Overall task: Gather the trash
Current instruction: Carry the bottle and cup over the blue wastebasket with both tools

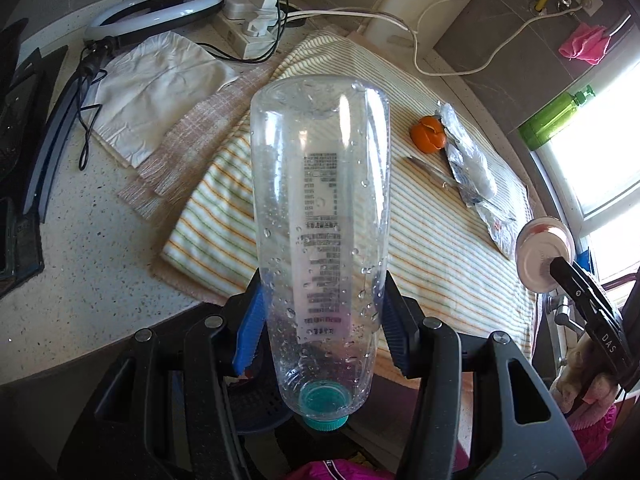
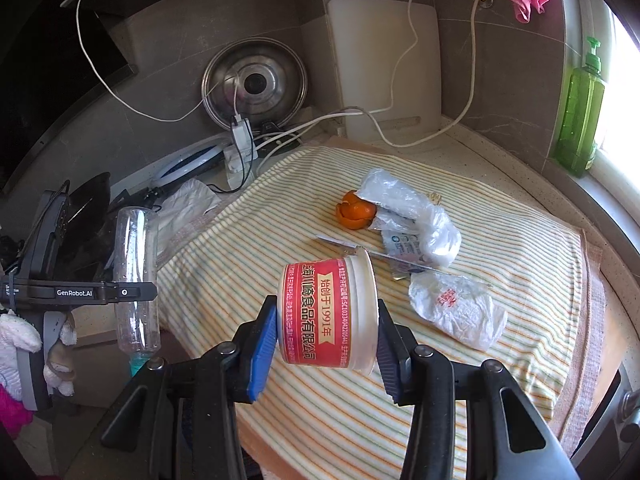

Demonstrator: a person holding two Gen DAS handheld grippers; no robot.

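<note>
My left gripper (image 1: 320, 312) is shut on a clear plastic bottle (image 1: 320, 216) with a teal cap, held cap-down above the counter edge; the bottle also shows in the right wrist view (image 2: 136, 272). My right gripper (image 2: 326, 320) is shut on a red-and-white paper cup (image 2: 328, 312), held on its side above the striped towel (image 2: 500, 248); the cup also shows in the left wrist view (image 1: 542, 256). On the towel lie an orange peel (image 2: 356, 210), a crumpled clear plastic bag (image 2: 412, 212), a printed wrapper (image 2: 460, 310) and a thin stick (image 2: 400, 258).
A dark mesh basket (image 1: 256, 408) sits below the bottle at the counter's front edge. A power strip (image 2: 238, 152), cables, a ring light (image 1: 152, 12) and a white cloth (image 1: 160, 88) lie at the back left. A green soap bottle (image 2: 580, 112) stands by the window.
</note>
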